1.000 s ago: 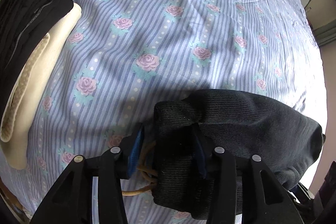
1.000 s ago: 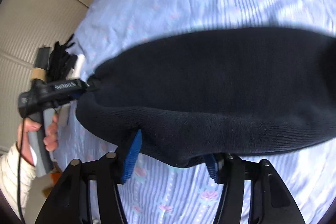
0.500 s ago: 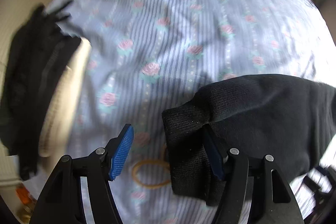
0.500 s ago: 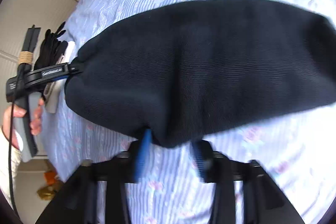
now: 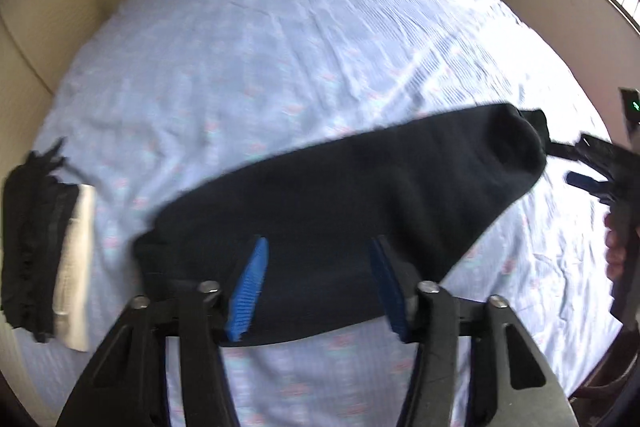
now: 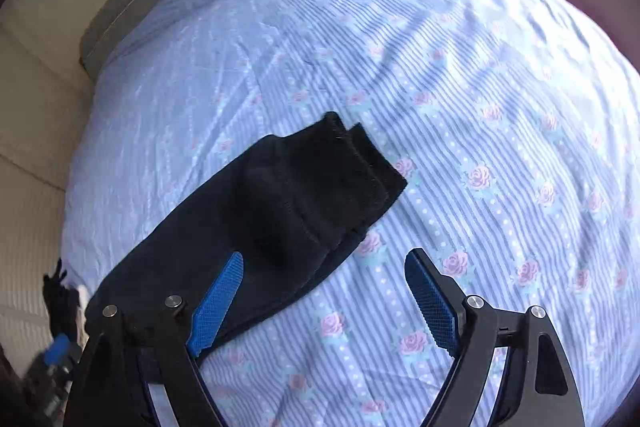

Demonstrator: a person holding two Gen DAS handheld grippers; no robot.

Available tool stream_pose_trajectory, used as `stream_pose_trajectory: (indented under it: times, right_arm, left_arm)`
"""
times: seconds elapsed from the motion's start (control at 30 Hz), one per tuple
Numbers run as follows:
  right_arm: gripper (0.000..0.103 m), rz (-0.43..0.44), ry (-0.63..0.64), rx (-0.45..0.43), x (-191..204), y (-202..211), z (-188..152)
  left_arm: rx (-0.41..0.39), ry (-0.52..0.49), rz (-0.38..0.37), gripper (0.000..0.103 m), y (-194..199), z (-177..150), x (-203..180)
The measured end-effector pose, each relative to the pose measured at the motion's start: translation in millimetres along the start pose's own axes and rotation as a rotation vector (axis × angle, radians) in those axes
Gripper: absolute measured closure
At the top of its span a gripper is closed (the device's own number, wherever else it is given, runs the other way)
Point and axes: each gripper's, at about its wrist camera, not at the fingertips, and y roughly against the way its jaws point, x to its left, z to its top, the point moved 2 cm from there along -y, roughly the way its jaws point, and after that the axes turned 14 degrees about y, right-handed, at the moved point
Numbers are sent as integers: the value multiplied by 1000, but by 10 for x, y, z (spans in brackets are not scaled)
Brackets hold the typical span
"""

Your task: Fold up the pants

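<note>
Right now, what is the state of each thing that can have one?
black pants: folded, lying flat on the bed sheet, released
left gripper: open, above the pants
right gripper: open, holds nothing
stack of clothes: folded, at the bed edge

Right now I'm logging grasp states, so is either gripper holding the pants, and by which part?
Neither holds anything. The left gripper and right gripper are both open, and the black pants lie released on the bedsheet.
</note>
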Motion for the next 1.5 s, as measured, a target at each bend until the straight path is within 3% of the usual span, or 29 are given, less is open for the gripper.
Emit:
stream_pose_trajectory:
  times: [0.13, 0.27, 0.33, 0.43, 0.5, 0.6, 0.8, 0.9, 0.93, 1.1, 1.27, 1.37, 1.4, 1.5]
  right_arm:
    - [19, 56, -33, 39, -25, -373, 168]
    - [19, -19, -8, 90, -88, -642, 252]
    - [22, -100, -20, 82, -195, -627, 301]
    - [22, -137, -4, 101, -305, -668, 321]
    - [23, -128, 3, 90, -313, -681, 321]
    - [38, -25, -25, 69, -277, -728, 273]
    - [37, 80, -101, 97, -498, -928, 232]
    - [70, 128, -96, 114, -388, -946, 302]
    - [72, 130, -117, 119, -356, -947, 338]
    - [81, 131, -148, 52, -308, -587, 368]
    - [81, 123, -80, -23, -154, -144, 388]
    - [82, 99, 8, -47, 48, 70, 414]
    - [82, 83, 45, -55, 130, 134, 440]
    - [82, 42, 163, -96, 417, 415, 504]
  left_arm:
    - [40, -12, -12, 55, -174, -8, -341]
    - [64, -32, 1, 55, -304, -6, -452]
    - [76, -39, 7, 55, -356, -24, -469]
    - [90, -38, 15, 55, -427, -43, -461]
    - [101, -29, 25, 55, -497, -46, -438]
    - [125, -7, 29, 55, -587, -41, -382]
    - [139, -12, 18, 55, -638, -31, -389]
    - [143, -6, -9, 55, -625, -35, -437]
    - [147, 0, -25, 57, -625, -38, -465]
    - [190, 7, -96, 66, -649, -83, -663]
    - [226, -37, -28, 65, -918, -198, -787]
    - [249, -55, -3, 65, -876, -148, -817]
    - [246, -50, 4, 66, -808, -117, -807]
    - [140, 0, 28, 66, -329, -34, -614]
